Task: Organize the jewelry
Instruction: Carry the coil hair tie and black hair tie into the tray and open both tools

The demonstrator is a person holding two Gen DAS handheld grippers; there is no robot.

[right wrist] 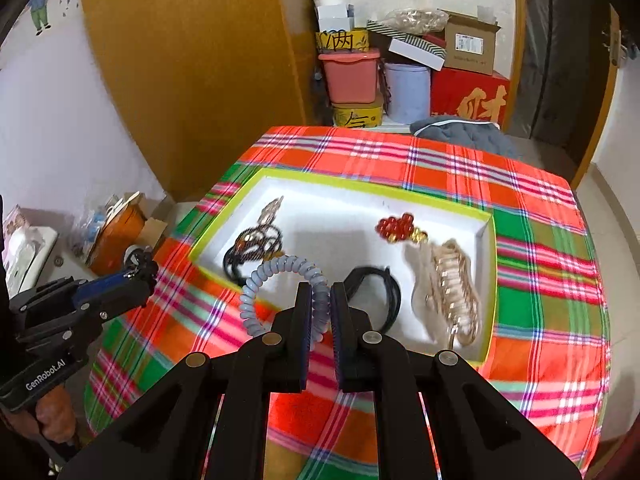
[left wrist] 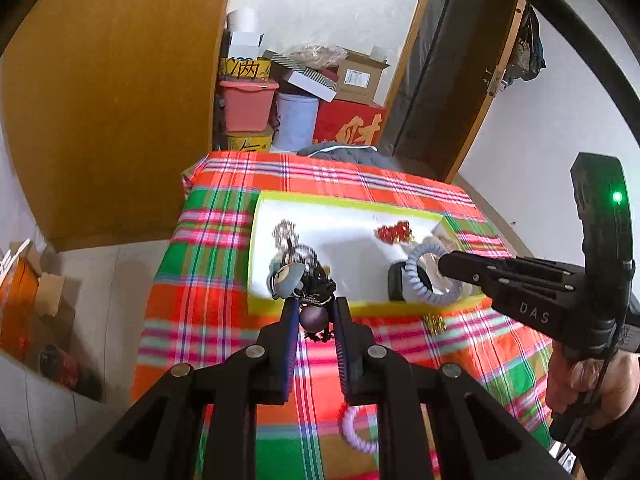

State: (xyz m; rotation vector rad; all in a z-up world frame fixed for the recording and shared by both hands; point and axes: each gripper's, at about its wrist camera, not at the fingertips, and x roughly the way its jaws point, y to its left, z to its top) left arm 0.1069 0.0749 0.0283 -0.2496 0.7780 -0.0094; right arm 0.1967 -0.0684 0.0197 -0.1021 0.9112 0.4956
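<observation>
A white tray with a yellow-green rim [right wrist: 256, 176] lies on the plaid tablecloth. My left gripper [left wrist: 314, 306] is shut on a dark beaded ornament with a grey ball [left wrist: 313, 317] and a grey-blue charm [left wrist: 286, 278], held above the tray's near rim [left wrist: 304, 310]. My right gripper [right wrist: 320, 292] is shut on a pale blue spiral hair tie [right wrist: 276, 270], held over the tray's front edge; it also shows in the left wrist view [left wrist: 420, 276]. In the tray lie red beads [right wrist: 396, 226], a gold claw clip [right wrist: 454, 292], a black band [right wrist: 386, 294] and dark cords [right wrist: 256, 246].
A lilac spiral hair tie [left wrist: 356, 430] and a small gold piece [left wrist: 435, 323] lie on the cloth in front of the tray. Boxes and buckets [right wrist: 400, 72] are stacked behind the table beside a wooden wardrobe [right wrist: 192, 60]. A grey garment [right wrist: 464, 130] lies at the table's far edge.
</observation>
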